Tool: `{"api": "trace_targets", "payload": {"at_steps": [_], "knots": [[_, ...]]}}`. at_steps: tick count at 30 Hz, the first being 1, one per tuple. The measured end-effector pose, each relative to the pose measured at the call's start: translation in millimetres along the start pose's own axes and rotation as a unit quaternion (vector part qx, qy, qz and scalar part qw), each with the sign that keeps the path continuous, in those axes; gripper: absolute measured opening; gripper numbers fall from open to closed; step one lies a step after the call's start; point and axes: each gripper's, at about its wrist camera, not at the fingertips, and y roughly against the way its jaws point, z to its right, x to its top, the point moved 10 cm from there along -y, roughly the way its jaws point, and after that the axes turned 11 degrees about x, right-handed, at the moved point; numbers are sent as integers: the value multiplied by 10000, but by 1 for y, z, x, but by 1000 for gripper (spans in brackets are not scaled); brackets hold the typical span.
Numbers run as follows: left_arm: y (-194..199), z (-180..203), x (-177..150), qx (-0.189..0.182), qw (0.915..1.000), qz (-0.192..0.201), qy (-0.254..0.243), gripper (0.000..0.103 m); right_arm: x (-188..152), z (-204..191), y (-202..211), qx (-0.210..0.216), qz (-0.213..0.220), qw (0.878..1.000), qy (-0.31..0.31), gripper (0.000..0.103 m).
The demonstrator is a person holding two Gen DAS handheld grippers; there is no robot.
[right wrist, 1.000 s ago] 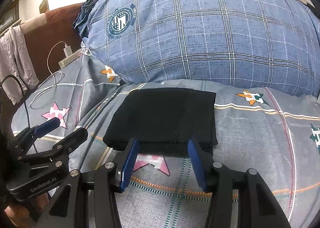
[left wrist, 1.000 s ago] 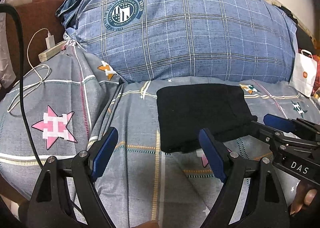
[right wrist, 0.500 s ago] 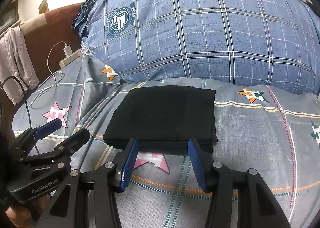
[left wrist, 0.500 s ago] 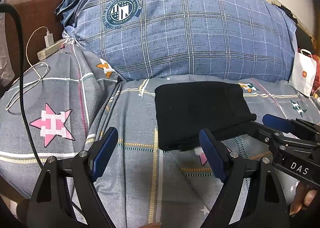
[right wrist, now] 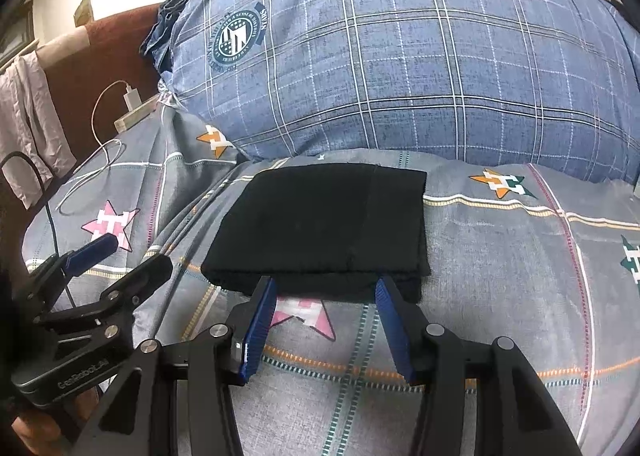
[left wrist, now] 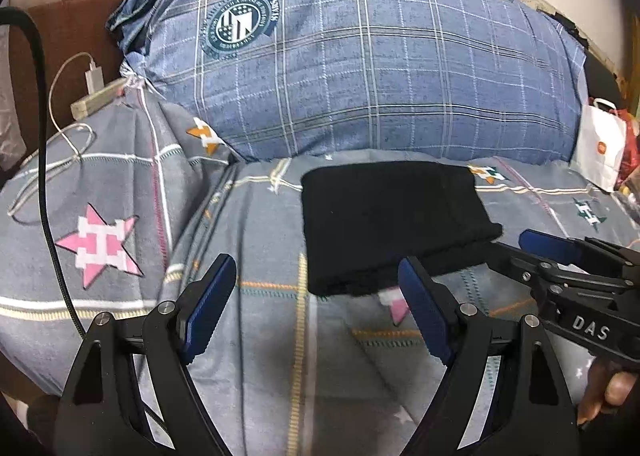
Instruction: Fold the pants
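Observation:
The black pants lie folded into a flat rectangle on the grey star-patterned bedspread, just in front of the big blue plaid pillow; they also show in the right wrist view. My left gripper is open and empty, low over the bedspread in front of the pants' near left corner. My right gripper is open and empty, its fingertips just short of the pants' near edge. It shows from the side in the left wrist view, and my left gripper shows from the side in the right wrist view.
A large blue plaid pillow fills the back. A white charger and cable lie at the left by a brown headboard. A white paper bag stands at the far right. A black cable hangs at the left.
Both grippers have drawn back slightly from the folded pants and stay open. The pants lie still.

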Motion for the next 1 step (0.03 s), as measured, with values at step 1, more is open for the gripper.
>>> {"api": "trace_targets", "payload": {"at_steps": [1], "knots": [[1, 2, -2, -53, 10000, -36, -11, 84, -1, 2, 1, -11, 0, 10000, 3, 50]]}}
